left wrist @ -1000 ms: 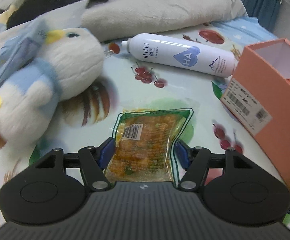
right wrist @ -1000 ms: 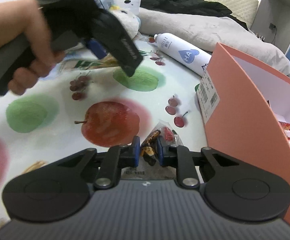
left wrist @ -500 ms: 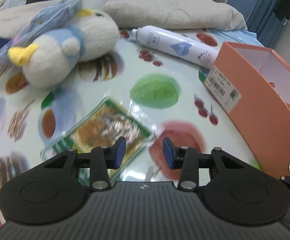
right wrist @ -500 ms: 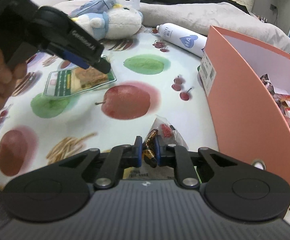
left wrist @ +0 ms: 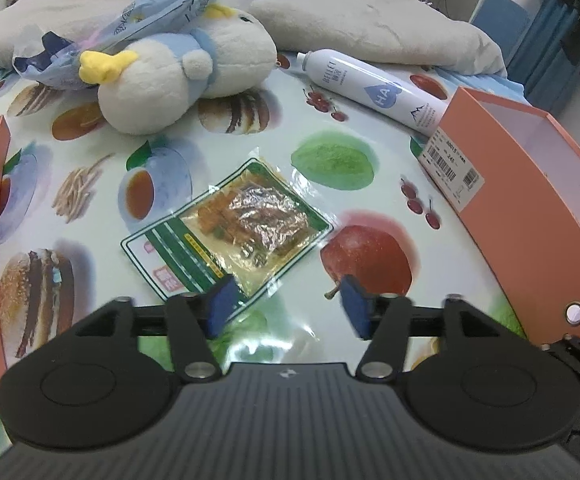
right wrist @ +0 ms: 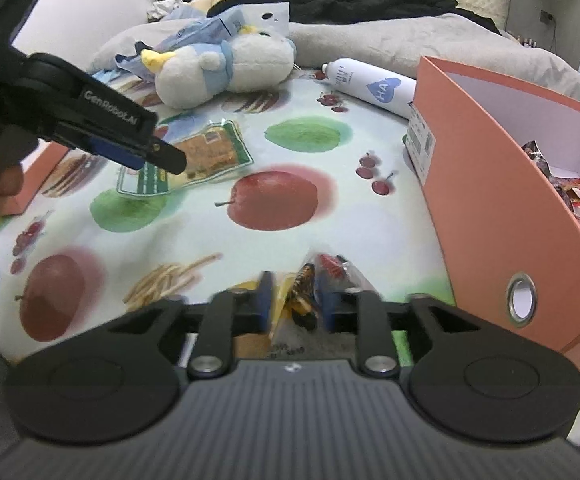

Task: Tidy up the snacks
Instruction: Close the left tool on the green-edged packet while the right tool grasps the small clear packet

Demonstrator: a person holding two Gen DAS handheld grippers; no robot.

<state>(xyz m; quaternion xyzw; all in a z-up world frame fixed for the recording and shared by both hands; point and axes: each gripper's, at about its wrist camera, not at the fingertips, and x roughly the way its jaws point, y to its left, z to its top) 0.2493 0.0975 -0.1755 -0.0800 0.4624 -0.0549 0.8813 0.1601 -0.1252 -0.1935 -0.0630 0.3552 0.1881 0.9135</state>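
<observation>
Left wrist view puts your left gripper [left wrist: 286, 306] low in the frame with its blue pads standing well apart, having just opened wider, and nothing caught between them. The green-edged snack packet [left wrist: 228, 232] lies flat on the fruit-print cloth [left wrist: 329, 160] at the centre of the frame, its near corner just beside the left pad but not pinched, so it looks released rather than held. The orange box [left wrist: 529, 208] stands at the right edge of the frame with its open top facing up, probably because it is where the snacks are meant to go. A plush toy [left wrist: 178, 76] and a white bottle [left wrist: 373, 88] lie across the upper part of the frame, clear of the working space. In the right wrist view your right gripper [right wrist: 293, 300] sits bottom centre, its jaws having just spread, and a small clear snack bag [right wrist: 321, 268] sits between the pads; the blur hides whether they touch it, but it looks loose. That bag is close to the box wall [right wrist: 489, 216] at the right of the frame, and wrapped snacks [right wrist: 577, 200] already show inside.
</observation>
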